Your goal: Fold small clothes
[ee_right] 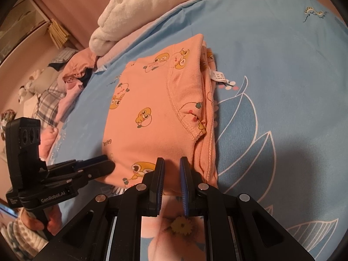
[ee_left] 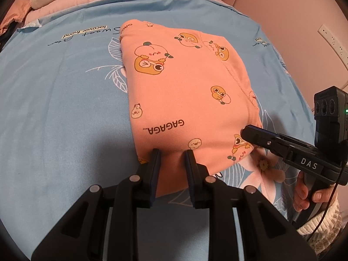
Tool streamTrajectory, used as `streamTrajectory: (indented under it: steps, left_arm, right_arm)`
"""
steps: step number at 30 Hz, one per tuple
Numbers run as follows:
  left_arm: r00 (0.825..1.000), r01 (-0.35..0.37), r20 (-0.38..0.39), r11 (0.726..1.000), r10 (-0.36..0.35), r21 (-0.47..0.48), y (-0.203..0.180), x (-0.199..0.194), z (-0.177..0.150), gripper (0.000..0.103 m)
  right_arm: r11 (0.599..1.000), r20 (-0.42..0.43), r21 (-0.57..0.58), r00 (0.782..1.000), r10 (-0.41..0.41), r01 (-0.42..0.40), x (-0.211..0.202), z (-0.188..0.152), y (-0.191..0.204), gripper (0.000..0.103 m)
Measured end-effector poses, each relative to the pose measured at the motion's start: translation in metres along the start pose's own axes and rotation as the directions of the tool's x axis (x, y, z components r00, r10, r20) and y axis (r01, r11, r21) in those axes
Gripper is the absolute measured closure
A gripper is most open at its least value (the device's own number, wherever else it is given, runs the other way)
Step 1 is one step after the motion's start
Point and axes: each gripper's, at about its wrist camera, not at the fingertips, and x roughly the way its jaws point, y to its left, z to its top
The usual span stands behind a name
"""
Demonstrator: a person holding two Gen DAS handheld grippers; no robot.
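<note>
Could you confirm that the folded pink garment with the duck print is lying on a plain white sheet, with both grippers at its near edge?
Not quite: the sheet is light blue with a leaf print, not plain white, as both wrist views show. The folded pink garment does lie there, with the left gripper and right gripper at its near edge.

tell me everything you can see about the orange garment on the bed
The orange garment is a small piece of soft knit, cotton by the look of it, printed with cartoon ducks and the word GAGAGA. It is folded into a compact, roughly rectangular stack of several layers, with a stitched curved seam across the top and a white care label sticking out at one edge. It lies flat on the blue leaf-print sheet. The left gripper and right gripper sit at its near edge, jaws slightly apart.
</note>
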Motion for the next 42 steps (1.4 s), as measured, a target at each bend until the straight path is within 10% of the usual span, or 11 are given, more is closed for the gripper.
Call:
streamTrajectory:
  steps: [10,15,42]
  left_arm:
    - [1.0,-0.006,-0.001,1.0,0.006,-0.008,-0.002,-0.004,0.001,0.079]
    - [1.0,-0.009,0.027,0.999,0.01,-0.036,-0.002,-0.019,0.002,0.039]
    - [1.0,0.012,0.014,0.994,-0.011,-0.104,0.012,-0.003,0.024,0.037]
  right_arm:
    - [1.0,-0.001,0.004,1.0,-0.001,0.001,-0.001,0.001,0.0,0.09]
    - [0.998,0.014,0.025,0.998,0.058,-0.058,-0.011,0.0,0.002,0.068]
    - [0.989,0.046,0.143,0.999,0.021,-0.027,-0.022,0.013,-0.03,0.042]
